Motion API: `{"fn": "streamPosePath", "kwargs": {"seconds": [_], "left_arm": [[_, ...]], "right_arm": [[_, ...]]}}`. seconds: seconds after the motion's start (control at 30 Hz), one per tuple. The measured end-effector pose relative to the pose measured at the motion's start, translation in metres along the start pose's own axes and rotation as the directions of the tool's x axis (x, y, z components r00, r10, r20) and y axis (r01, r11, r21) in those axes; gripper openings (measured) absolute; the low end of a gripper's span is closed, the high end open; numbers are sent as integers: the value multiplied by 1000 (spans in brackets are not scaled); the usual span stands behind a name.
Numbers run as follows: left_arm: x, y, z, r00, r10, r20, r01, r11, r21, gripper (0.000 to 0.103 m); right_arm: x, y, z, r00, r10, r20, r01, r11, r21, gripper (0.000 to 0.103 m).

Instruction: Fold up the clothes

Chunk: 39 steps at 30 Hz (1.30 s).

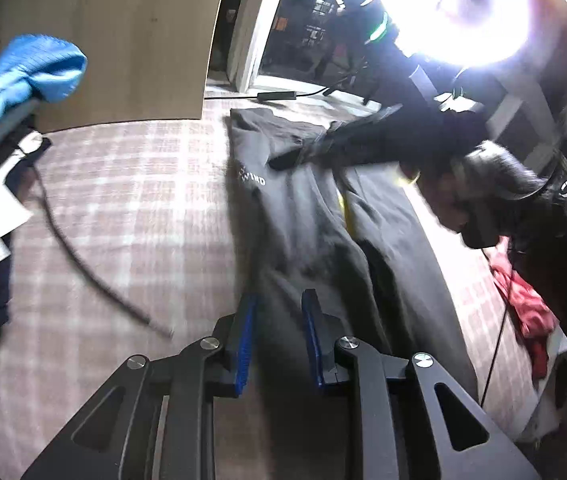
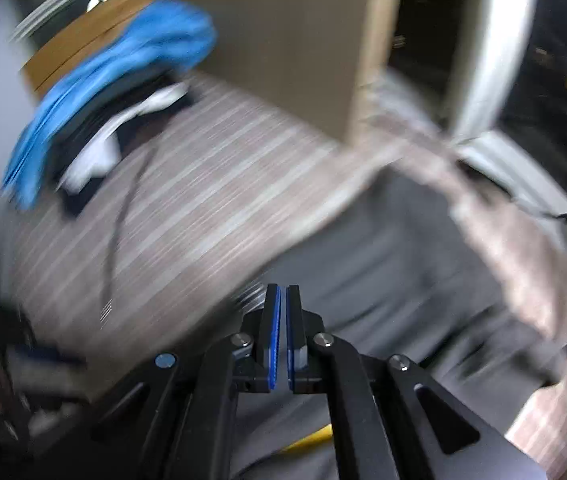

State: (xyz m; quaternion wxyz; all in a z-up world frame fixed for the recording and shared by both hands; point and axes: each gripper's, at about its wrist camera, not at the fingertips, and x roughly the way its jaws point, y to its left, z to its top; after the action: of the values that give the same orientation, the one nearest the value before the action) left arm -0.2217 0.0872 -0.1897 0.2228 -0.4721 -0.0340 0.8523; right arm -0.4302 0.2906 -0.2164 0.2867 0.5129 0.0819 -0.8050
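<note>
Blue-padded left gripper (image 1: 279, 308) hovers unclenched over the near end of grey trousers (image 1: 315, 216) spread along the bed's (image 1: 131, 200) right edge; right gripper (image 2: 282, 300), clenched empty, should smooth creases before folding.

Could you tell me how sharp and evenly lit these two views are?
Left wrist view: mostly sharp, but a bright lamp blows out the upper right with glare, and the person's arm there is smeared. Right wrist view: heavy motion blur streaks the checked bedspread and grey garment; only the right claw stays crisp.
</note>
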Motion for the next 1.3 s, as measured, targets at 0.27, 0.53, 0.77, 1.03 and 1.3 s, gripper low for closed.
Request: {"fn": "streamPosePath", "kwargs": {"seconds": [0.27,0.53,0.77,1.03,1.3], "left_arm": [[-43,-14,-61,997,-51,-66,52,998,23,26],[-38,-23,-145,964,-130,-231,136,991,12,26],[-108,-5,-193,967,-113,-229,122,992,25,29],[-135,-15,-251,936,-181,-301,209,976,65,32],[-113,-21,-261,933,-125,-338,165,982,93,32]], "right_arm": [[-9,-1,-22,998,-22,66,13,991,133,2],[-14,30,-118,998,-40,-37,48,971,235,6],[-124,64,-181,975,-195,107,134,899,417,12],[-202,198,-369,935,-335,115,164,698,697,36],[-143,269,-417,938,-346,-31,257,629,734,36]]}}
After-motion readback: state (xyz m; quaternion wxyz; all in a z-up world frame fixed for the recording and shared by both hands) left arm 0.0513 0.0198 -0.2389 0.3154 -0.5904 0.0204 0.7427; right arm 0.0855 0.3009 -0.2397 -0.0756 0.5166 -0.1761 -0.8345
